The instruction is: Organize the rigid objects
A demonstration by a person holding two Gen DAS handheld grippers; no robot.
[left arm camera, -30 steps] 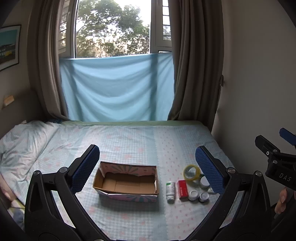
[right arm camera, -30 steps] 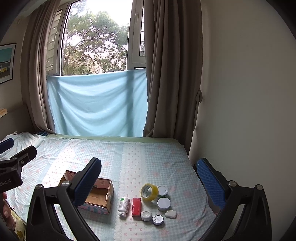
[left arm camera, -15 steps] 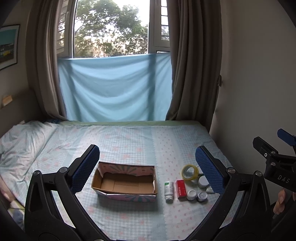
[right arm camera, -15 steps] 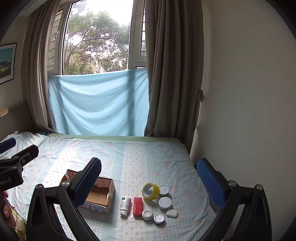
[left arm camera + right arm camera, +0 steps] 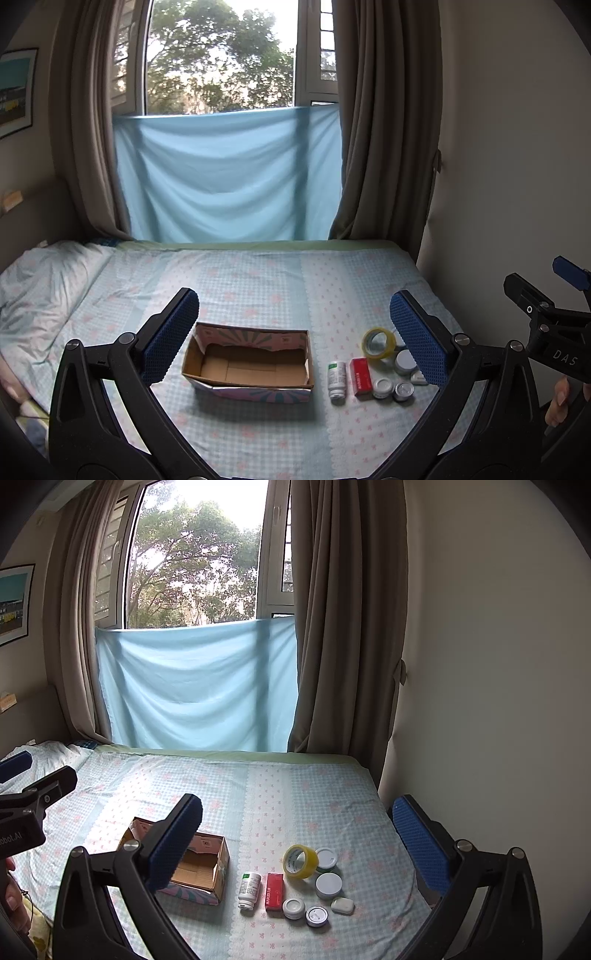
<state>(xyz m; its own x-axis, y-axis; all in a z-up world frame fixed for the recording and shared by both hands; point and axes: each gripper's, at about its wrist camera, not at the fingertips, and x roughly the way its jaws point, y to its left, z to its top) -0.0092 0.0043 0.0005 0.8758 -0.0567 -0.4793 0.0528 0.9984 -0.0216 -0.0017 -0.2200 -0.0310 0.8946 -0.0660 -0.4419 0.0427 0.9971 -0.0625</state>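
Observation:
An open, empty cardboard box (image 5: 251, 365) (image 5: 201, 867) lies on the bed. Right of it sit a white pill bottle (image 5: 337, 378) (image 5: 249, 890) on its side, a red carton (image 5: 361, 377) (image 5: 274, 891), a yellow tape roll (image 5: 378, 342) (image 5: 300, 861), several small round jars (image 5: 384, 387) (image 5: 328, 884) and a small white case (image 5: 342, 905). My left gripper (image 5: 295, 336) is open, held well back above the box. My right gripper (image 5: 297, 842) is open too, held back over the cluster. Neither one holds anything.
The patterned bed sheet (image 5: 258, 280) stretches back to a blue cloth (image 5: 225, 173) hung below the window between brown curtains (image 5: 343, 627). A rumpled pillow (image 5: 40, 273) lies at the left. A plain wall (image 5: 480, 664) borders the bed's right edge.
Both views have shifted slightly, with box and items drifting a little left in the left wrist view. Nothing on the bed was touched.

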